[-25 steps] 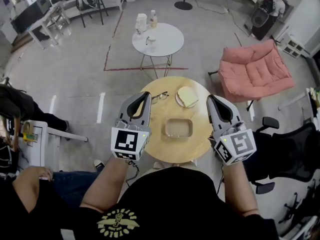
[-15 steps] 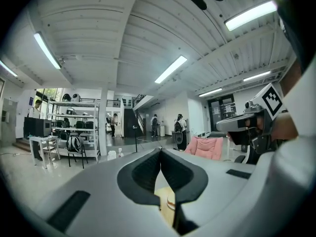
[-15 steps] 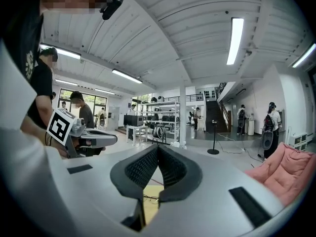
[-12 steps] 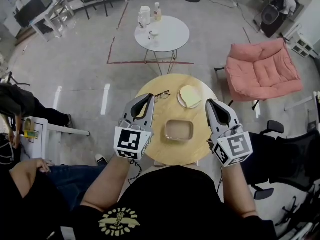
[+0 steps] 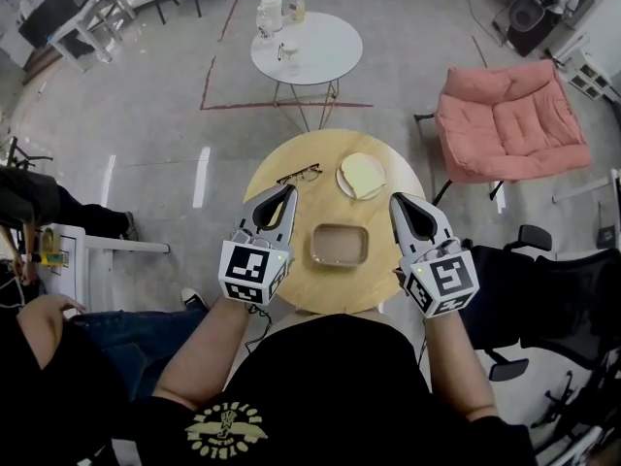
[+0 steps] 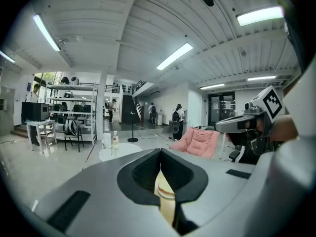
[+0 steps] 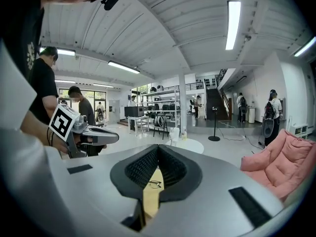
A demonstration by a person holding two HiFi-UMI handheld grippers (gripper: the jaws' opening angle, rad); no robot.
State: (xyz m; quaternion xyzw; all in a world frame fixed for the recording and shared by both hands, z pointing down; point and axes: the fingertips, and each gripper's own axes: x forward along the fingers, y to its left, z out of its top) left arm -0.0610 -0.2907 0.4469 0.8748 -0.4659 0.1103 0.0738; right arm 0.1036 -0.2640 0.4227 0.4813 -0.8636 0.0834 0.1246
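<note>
On a grey floor (image 5: 146, 153), with a pink armchair (image 5: 509, 119) and a white table (image 5: 325, 51) beyond, the left gripper (image 5: 287, 190) and right gripper (image 5: 397, 201), jaws together and empty, hover over the round wooden table's (image 5: 315, 202) left and right edges, the shallow tray (image 5: 316, 247) mid-table between them.

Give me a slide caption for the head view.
Left gripper and right gripper, both shut, flank a tray on a round wooden table.

Round table (image 5: 291, 265) light wood, tray (image 5: 340, 246) beige. Grippers grey, black-and-white marker cubes: left (image 5: 277, 200), right (image 5: 400, 208). Armchair (image 5: 509, 124) pink; small table (image 5: 320, 51) white.
</note>
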